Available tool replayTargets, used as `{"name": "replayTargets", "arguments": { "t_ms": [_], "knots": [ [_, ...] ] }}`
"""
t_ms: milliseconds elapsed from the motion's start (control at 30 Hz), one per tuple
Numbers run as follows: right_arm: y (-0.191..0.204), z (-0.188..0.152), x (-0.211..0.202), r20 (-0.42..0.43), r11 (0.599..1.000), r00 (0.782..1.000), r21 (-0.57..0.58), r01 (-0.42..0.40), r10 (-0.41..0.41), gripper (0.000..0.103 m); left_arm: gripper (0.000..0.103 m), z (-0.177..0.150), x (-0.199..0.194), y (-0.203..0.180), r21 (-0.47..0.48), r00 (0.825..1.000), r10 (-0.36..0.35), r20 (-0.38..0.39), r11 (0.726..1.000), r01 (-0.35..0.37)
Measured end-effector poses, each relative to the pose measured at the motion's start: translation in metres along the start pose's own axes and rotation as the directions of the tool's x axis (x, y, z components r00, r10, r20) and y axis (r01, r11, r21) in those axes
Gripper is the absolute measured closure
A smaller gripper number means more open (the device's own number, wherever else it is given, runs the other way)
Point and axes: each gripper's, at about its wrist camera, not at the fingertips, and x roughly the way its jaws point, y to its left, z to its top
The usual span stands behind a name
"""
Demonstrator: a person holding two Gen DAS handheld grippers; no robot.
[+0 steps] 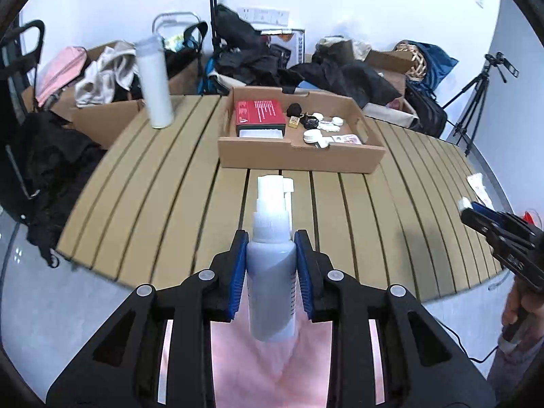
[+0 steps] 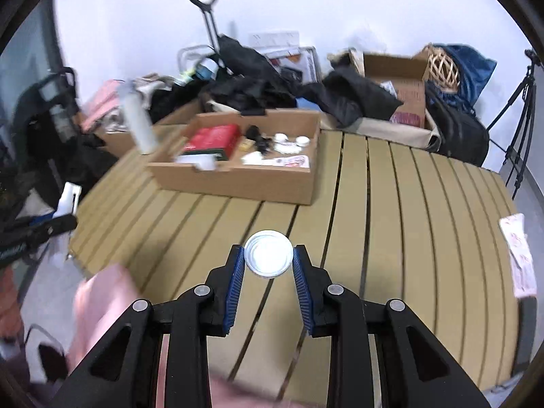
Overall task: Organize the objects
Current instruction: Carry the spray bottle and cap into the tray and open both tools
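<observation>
Beyond slatted table (image 1: 163, 183), blurred floor clutter (image 1: 102, 78) indistinct.

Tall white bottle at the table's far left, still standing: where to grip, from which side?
Grip the white bottle mid-body, jaws across its width, coming level from the near side. It is a plain upright cylinder at the table edge, with boxes behind and the cardboard tray to its right.

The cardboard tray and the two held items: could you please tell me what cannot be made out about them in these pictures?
- Spray bottle, left wrist view: label unreadable, its sides covered by the left gripper pads.
- Round white lid, right wrist view: underside hidden; whether a jar hangs below it cannot be told.
- Cardboard tray, both views: small white items too small to identify; blurred in the right view.
- Packet: cut off by the lens rim.
</observation>
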Motion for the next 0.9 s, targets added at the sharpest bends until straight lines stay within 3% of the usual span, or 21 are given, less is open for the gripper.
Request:
{"name": "replayTargets", "arguments": {
  "t_ms": [200, 367, 567, 900],
  "knots": [
    [0.043, -0.055, -0.085, 0.081, 1.0, 0.997, -0.026, 0.01, -0.008, 0.071, 0.079, -0.058, -0.05, -0.009, 0.031, 1.0, -0.008, -0.006, 0.999, 0.008],
    [0.066, -0.101, -0.101, 0.076, 0.999, 0.997, 0.014, -0.032, 0.031, 0.071, 0.079, -0.099, -0.078, -0.016, 0.032, 0.998, -0.053, -0.013, 0.998, 0.054],
    [0.088, -0.116, -0.111, 0.074, 0.998, 0.996, -0.041, -0.052, 0.055, 0.071, 0.079, -0.099, -0.098, -0.022, 0.054, 0.998, -0.051, 0.044, 0.997, 0.048],
    [0.075, -0.117, -0.097, 0.048, 0.997, 0.996, 0.009, -0.08, 0.079, 0.071, 0.079, -0.099, -0.073, -0.024, 0.079, 0.999, -0.042, 0.016, 0.996, 0.04]
  ]
}}
